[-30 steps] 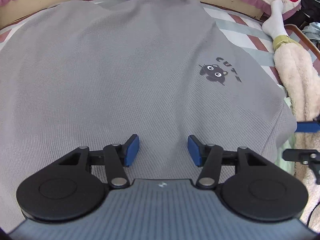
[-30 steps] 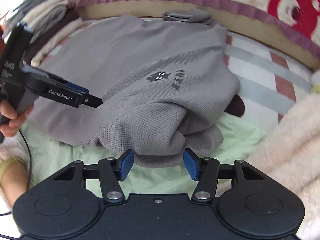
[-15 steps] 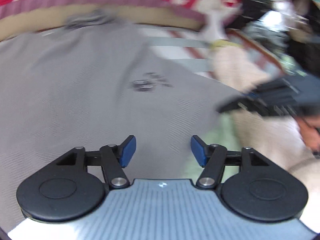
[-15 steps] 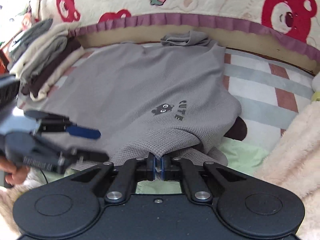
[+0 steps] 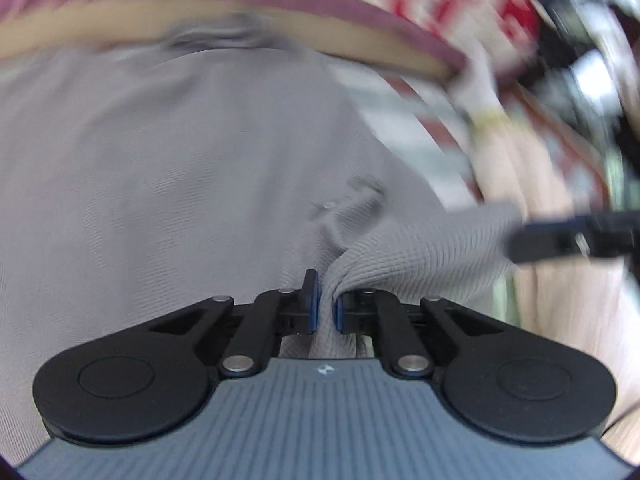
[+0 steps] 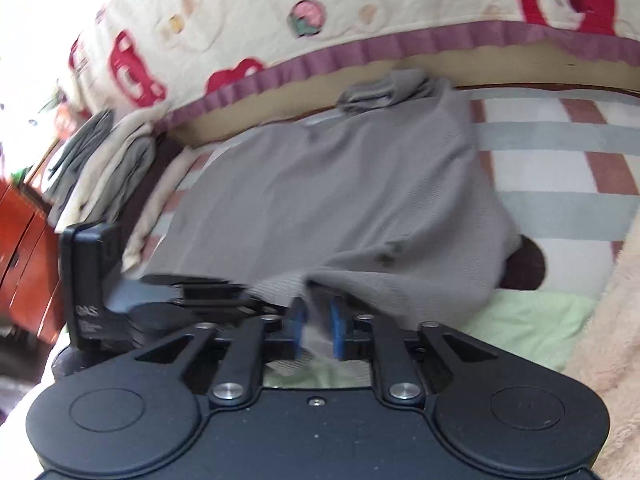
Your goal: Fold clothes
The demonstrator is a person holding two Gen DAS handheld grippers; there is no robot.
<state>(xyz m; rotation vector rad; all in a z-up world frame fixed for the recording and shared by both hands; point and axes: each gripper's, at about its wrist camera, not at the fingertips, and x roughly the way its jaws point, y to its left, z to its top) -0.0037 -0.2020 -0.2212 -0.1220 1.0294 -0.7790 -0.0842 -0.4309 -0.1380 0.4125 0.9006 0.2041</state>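
Note:
A grey waffle-knit sweatshirt [image 5: 180, 168] lies spread on the bed, its hood at the far edge, and also shows in the right wrist view [image 6: 340, 208]. My left gripper [image 5: 323, 308] is closing, and its blue pads pinch a bunched fold of the near hem. My right gripper [image 6: 317, 324] is opening, its blue pads apart with a loose bit of hem hanging between them. The two grippers are close together: the left gripper [image 6: 240, 296] reaches in from the left of the right wrist view. The right gripper [image 5: 560, 236] shows blurred at the right of the left wrist view.
A stack of folded clothes [image 6: 100, 168] lies at the left, with red wooden furniture [image 6: 20, 232] beyond it. A bear-print quilt [image 6: 320, 20] borders the far side. A fluffy cream blanket [image 6: 600, 320], a striped sheet [image 6: 560, 152] and green cloth [image 6: 520, 320] lie on the right.
The left jaws went from wide apart to pinching the hem. The right jaws closed on the hem half a second ago and have since parted. Both views are blurred by motion.

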